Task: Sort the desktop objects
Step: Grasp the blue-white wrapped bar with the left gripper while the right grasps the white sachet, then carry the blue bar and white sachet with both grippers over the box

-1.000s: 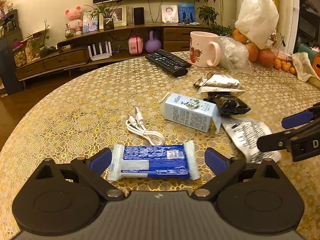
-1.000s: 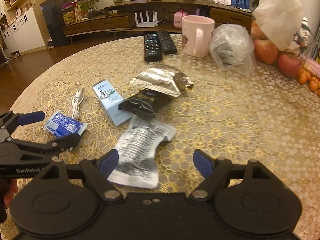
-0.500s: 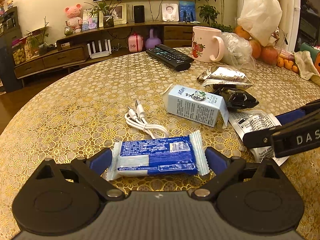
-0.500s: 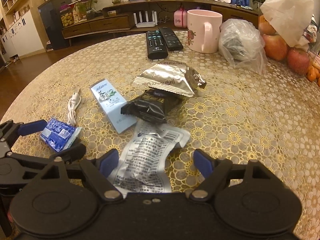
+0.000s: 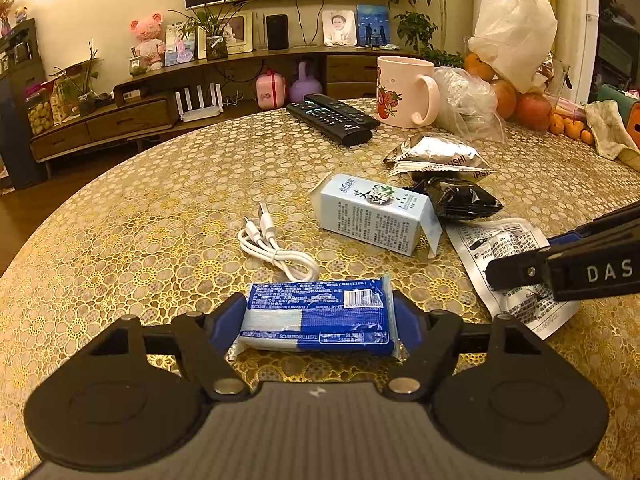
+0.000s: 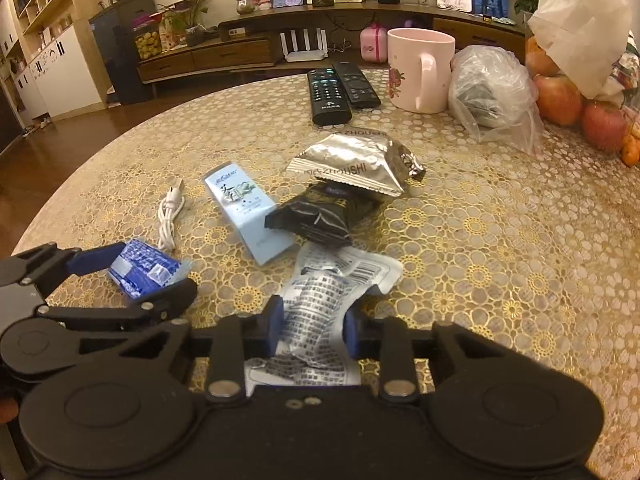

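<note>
At lower centre of each view, both jaws are closing: the left gripper on the blue snack packet, the right gripper on the white printed sachet. Both look light, soft, crinkly; grip them mid-body.

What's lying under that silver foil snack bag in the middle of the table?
The silver foil bag rests partly on a black snack packet, whose front end sticks out. The packet's rear end is covered, so anything else beneath stays hidden. Around them only the gold tablecloth shows.
</note>
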Tool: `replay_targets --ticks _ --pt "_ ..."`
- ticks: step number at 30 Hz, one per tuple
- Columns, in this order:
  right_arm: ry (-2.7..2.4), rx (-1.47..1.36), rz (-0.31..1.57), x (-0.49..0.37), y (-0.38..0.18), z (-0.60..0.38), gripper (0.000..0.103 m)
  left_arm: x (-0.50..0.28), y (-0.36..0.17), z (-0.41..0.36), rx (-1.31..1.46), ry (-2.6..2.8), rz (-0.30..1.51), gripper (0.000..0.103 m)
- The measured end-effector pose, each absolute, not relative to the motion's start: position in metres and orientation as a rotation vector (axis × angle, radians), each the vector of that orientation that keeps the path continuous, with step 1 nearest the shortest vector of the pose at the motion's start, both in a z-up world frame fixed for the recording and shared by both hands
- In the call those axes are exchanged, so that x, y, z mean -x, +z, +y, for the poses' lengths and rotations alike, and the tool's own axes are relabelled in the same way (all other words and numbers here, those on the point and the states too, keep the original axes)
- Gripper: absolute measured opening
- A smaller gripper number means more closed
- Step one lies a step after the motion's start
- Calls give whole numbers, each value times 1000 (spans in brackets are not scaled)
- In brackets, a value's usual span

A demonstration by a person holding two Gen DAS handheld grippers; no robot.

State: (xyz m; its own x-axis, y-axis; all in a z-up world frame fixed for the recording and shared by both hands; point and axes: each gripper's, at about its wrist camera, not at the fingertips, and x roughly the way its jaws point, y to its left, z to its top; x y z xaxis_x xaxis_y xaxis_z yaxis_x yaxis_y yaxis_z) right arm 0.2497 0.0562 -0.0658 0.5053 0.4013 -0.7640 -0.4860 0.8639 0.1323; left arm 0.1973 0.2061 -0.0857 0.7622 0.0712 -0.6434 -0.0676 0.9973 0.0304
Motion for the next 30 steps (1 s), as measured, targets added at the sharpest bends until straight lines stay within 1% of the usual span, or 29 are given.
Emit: replay_targets --ticks 12,22,30 --pt "508 69 894 -231 -54 16 22 -182 -80 175 11 44 726 74" --pt "470 21 893 -204 -40 -47 17 -158 -67 119 29 -19 749 74" --pt "435 -33 897 -177 -27 -103 16 -146 -41 63 -14 -99 730 74"
